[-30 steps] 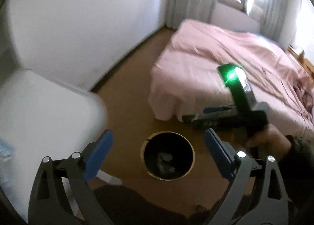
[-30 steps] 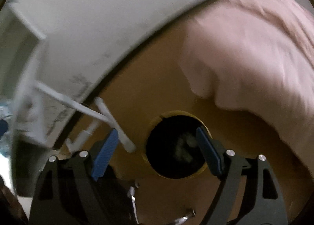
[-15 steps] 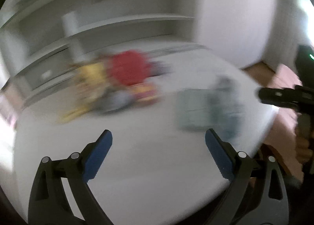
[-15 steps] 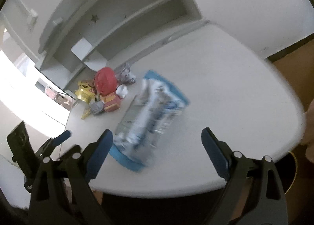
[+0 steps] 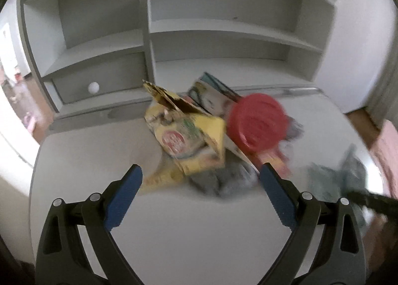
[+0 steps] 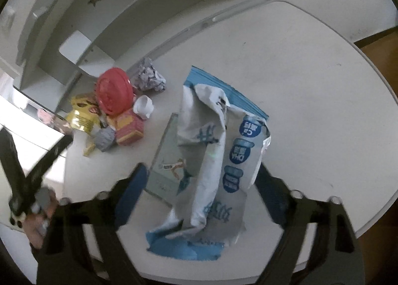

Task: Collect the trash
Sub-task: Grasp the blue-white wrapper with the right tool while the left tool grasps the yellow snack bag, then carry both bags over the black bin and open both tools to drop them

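Risk: right claw (image 6: 199,185) closing around crumpled white-and-blue bag (image 6: 214,160) lying between its jaws on worktop (image 6: 311,85), maybe pinching only loose film and slipping. Left claw (image 5: 200,195) hanging wide open, gripping nothing, trash pile (image 5: 199,135) just ahead. No longer facing floor bin as 1 second ago.

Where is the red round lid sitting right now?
The red round lid lies on the white desk, atop the small trash pile toward the shelf unit, beside the crumpled paper ball and above the yellow wrapper, left of the blue-and-white bag.
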The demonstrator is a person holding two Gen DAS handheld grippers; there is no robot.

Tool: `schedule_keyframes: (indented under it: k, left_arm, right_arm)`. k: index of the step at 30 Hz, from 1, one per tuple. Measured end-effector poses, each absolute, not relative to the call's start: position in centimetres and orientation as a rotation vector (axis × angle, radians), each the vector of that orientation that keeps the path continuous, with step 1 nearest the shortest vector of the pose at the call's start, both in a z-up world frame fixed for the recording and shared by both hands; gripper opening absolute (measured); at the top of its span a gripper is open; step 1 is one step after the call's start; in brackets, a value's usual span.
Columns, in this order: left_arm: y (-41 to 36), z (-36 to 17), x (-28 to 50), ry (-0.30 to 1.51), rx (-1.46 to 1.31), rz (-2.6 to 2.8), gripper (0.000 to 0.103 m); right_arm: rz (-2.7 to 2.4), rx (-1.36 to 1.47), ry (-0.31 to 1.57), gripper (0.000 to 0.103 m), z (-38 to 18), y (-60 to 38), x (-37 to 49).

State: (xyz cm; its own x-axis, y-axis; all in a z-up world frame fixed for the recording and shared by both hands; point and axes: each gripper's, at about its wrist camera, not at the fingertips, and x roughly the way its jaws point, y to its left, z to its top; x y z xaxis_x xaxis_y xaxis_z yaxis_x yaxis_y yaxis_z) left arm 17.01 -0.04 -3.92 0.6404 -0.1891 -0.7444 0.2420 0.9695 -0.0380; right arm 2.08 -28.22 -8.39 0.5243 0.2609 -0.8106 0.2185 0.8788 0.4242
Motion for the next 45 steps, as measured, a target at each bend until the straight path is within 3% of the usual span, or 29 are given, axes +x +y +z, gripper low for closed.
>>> schedule_keyframes:
  k: [2,4,6,8,12,14,23,30,39,45]
  left_arm:
    - [-0.4,-4.7,18.8,0.872,0.056,-0.215,0.093]
    - [-0.4,-5.2,19.6,0.871,0.046,-0.210,0.093]
    - [-0.6,-5.7,20.6,0.884,0.038,-0.189,0.091]
    - [-0.2,-5.7,20.9,0.891,0.012,-0.178,0.073]
    - [0.6,-5.5,21.1,0.893,-0.032,-0.197,0.016]
    - [1.0,-5.1,20.6,0.874,-0.049,-0.206,0.008]
    - [1.6,1.2,15.4,0.713,0.013,-0.204,0.006]
    - [-9.6,4.5,7.3,0.620,0.125,-0.531,0.006]
    - [-29.3,1.9,-6.7,0.567,0.249,-1.112,0.006]
    - [-37.8,-4.7,-12.2,0.658,0.359,-1.349,0.006]
  right_arm:
    - [0.026,0.498,1.047,0.068,-8.6,-28.0,2.3]
    - [0.034,0.479,1.059,0.046,-8.8,-27.7,2.6]
    - [0.048,0.475,1.052,0.037,-8.7,-27.6,2.6]
    - [0.065,0.457,1.041,0.033,-8.3,-27.5,2.6]
    - [0.101,0.445,1.008,0.030,-7.3,-27.6,2.2]
    - [0.126,0.439,0.993,0.029,-6.8,-27.7,1.9]
    - [0.142,0.420,0.844,0.027,-2.9,-30.2,-0.5]
    - [-0.017,0.430,0.734,0.027,-1.4,-38.3,-7.1]
    - [-0.396,0.438,0.691,0.027,-4.9,-50.8,-21.3]
    - [-0.544,0.531,0.767,0.027,-11.7,-56.3,-27.9]
